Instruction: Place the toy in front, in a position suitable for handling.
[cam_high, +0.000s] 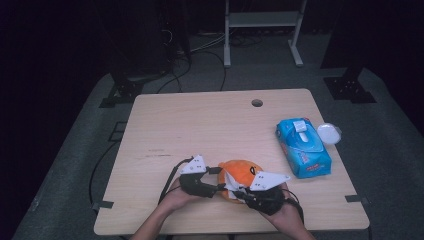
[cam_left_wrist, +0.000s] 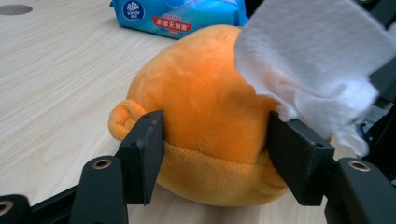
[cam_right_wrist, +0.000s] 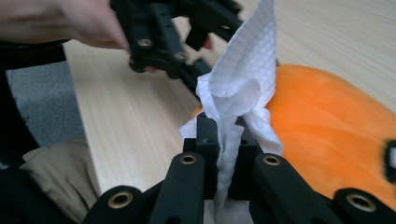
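Left gripper (cam_left_wrist: 215, 140) clasps the orange plush (cam_left_wrist: 205, 116) (face hidden); right gripper (cam_right_wrist: 223, 140) pinches a wipe (cam_right_wrist: 243, 84).

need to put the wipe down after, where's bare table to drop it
The table is bare across its left half and far side, up to the round hole. The near middle is crowded around the orange plush toy; the wipes pack and white lid fill the right edge.

One round orange plush toy (cam_high: 241, 174), one white textured wipe (cam_right_wrist: 240, 79), one blue plastic wipes pack (cam_high: 303, 147), one small round white lid (cam_high: 329, 133), two black two-jaw grippers, left (cam_high: 216, 187) and right (cam_high: 239, 194)
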